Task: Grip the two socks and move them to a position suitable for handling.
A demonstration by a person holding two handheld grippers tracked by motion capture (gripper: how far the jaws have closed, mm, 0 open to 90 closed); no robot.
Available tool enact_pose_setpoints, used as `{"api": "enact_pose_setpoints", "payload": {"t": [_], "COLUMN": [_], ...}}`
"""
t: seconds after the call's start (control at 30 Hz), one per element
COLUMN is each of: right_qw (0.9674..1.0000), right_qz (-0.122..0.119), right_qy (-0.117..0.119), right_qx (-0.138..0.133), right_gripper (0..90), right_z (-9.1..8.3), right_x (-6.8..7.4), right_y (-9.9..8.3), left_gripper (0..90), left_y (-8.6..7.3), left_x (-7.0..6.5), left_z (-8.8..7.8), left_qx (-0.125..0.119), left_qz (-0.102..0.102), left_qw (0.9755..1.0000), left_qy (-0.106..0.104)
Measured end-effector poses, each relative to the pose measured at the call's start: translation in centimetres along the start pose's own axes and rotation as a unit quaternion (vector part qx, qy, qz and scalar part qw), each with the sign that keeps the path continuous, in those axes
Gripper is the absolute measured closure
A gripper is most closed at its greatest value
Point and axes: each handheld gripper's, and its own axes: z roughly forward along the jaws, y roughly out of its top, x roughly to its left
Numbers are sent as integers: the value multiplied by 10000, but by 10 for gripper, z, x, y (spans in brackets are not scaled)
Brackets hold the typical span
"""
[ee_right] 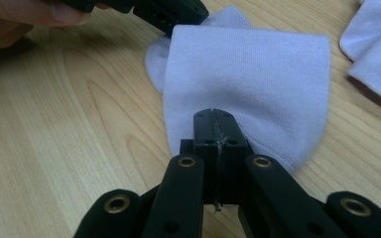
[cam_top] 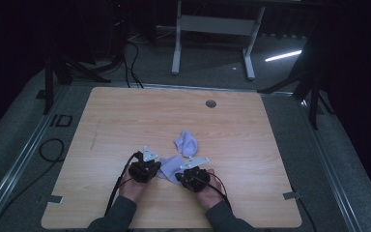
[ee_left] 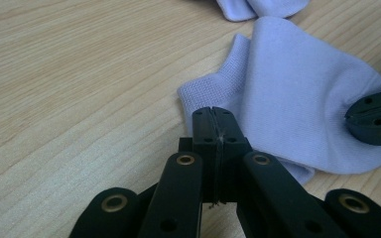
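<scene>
High view: wooden surface (cam_top: 125,121), a grey cap (cam_top: 211,103) near its far edge, two bits of tape (cam_top: 55,198) at the near corners, cables on the floor at the left. Two pale lilac socks sit near the middle, toward the near edge. The far sock (cam_top: 187,142) lies bunched and free; the near sock (cam_top: 170,168) lies between the two grippers. The left gripper (cam_top: 150,167) is at its left end, the right gripper (cam_top: 186,175) at its right end, a hand behind each. Nothing stands in the way.

Left gripper view: fingers (ee_left: 206,130) clenched together, tips at the cuff corner of the near sock (ee_left: 297,94); cannot tell whether cloth is pinched between them. Rest of the sock spreads flat to the right. The other gripper's tip (ee_left: 374,121) touches its far end. Far sock (ee_left: 260,7) at the top edge, apart.

Right gripper view: fingers (ee_right: 206,130) clenched, tips over the near edge of the near sock (ee_right: 248,69), with cloth puckering toward them; grip itself hidden. The left gripper (ee_right: 173,12) meets the sock's opposite end, a hand (ee_right: 20,17) behind it. Far sock (ee_right: 374,49) at right, just beside, not touching.
</scene>
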Motion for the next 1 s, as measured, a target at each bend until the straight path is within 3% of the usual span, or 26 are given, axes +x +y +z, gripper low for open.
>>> {"api": "enact_pose_setpoints", "payload": {"t": [1.0], "right_qw": [9999], "right_qz": [121], "right_qy": [77], "right_qx": [80], "right_gripper": [895], "right_z": [-21], "right_x": [-13], "right_y": [-19], "left_gripper": [895], "left_y": [-1], "left_x": [2], "left_z": [-1], "left_qx": [-22], "left_qz": [-59], "left_qw": [10000], "left_qy": [-32]}}
